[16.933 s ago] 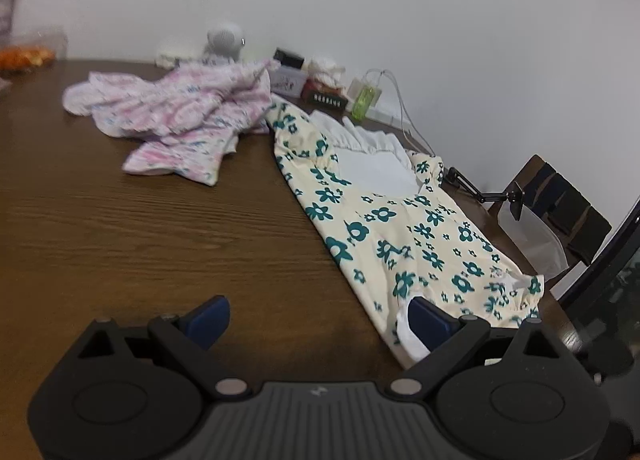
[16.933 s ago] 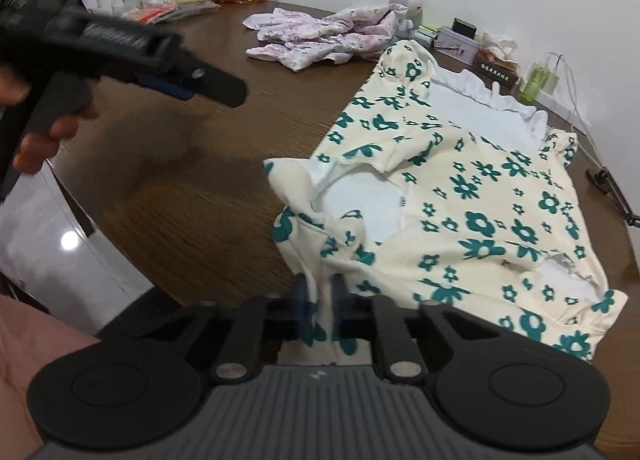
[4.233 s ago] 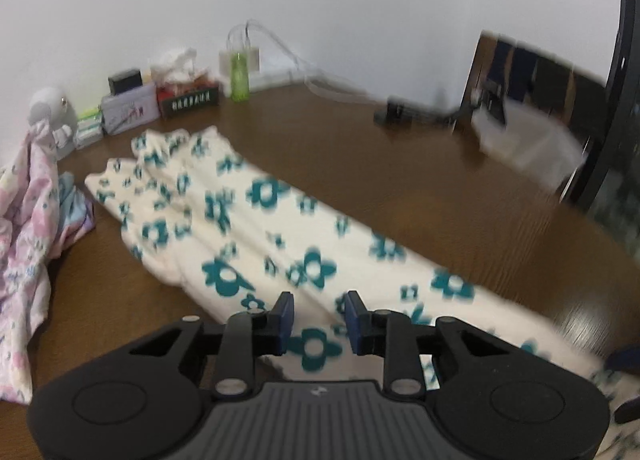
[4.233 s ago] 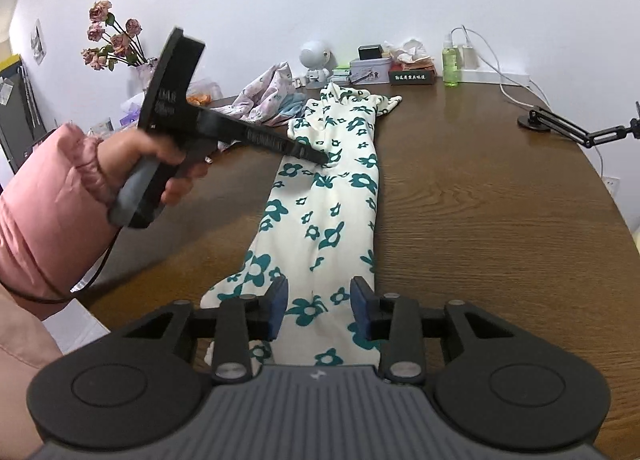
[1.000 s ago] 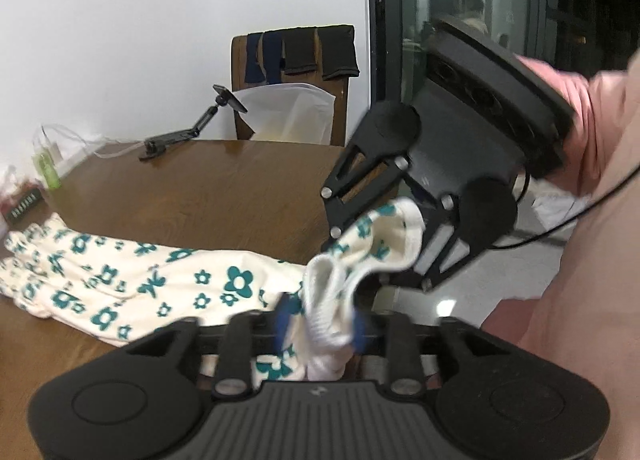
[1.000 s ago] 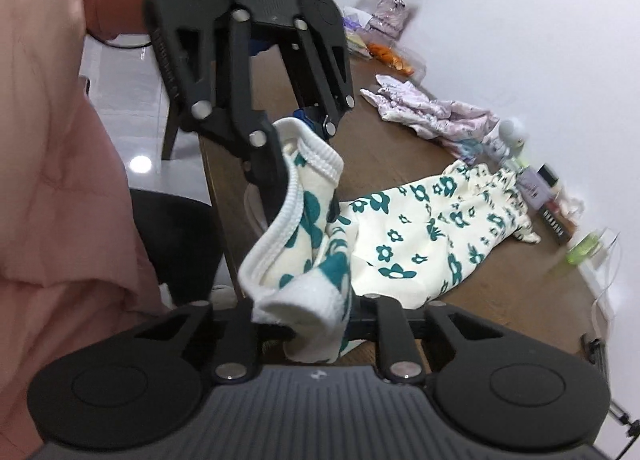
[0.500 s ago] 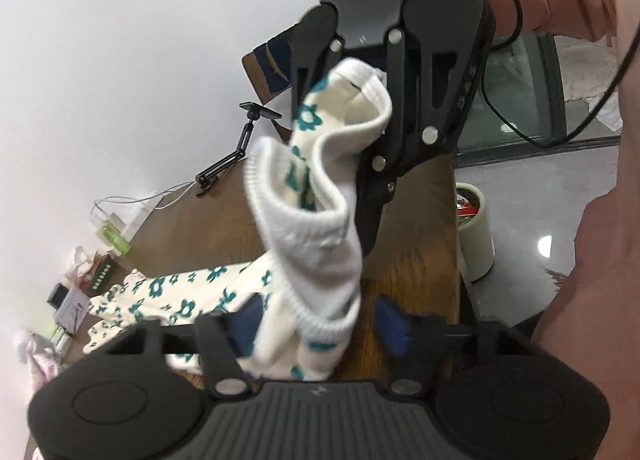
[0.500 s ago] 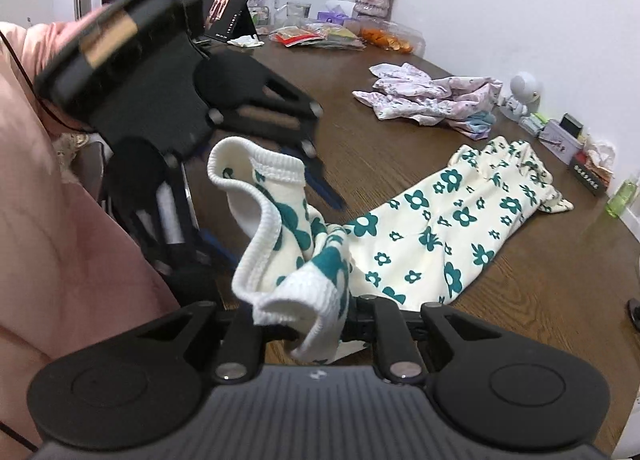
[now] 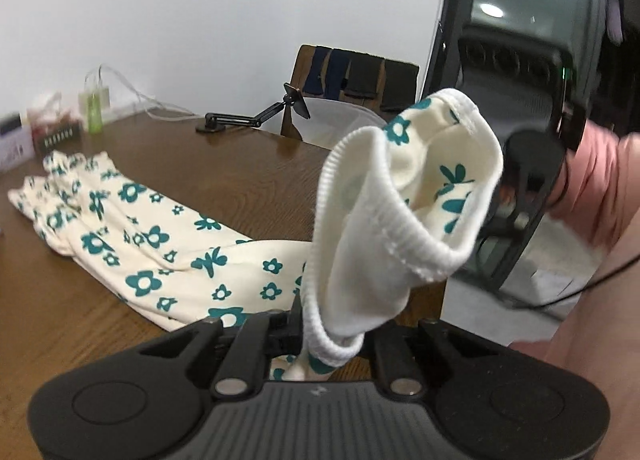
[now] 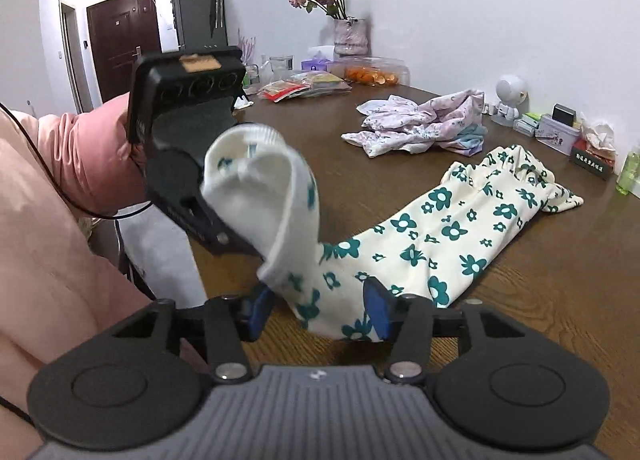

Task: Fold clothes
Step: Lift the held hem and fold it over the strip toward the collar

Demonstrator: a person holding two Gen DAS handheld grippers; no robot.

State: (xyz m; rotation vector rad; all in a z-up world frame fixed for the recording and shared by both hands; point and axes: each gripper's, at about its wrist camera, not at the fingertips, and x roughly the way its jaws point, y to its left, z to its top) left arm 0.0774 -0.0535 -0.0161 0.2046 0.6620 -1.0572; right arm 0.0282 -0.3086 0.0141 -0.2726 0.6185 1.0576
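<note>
My left tool (image 9: pixel 320 334) is clamped tight on cloth; my right tool (image 10: pixel 316 310) stands with its blue pads (image 10: pixel 376 310) spread wide, gripping nothing.

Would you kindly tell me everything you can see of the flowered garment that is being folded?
The flowered garment is soft cream knit printed with teal flowers, trimmed with a white ribbed cuff. It lies folded into a long strip across the brown table, its far end gathered in ruffles. The near end is lifted off the table: the left gripper is shut on the cuff, while the open right gripper straddles the fabric.
</note>
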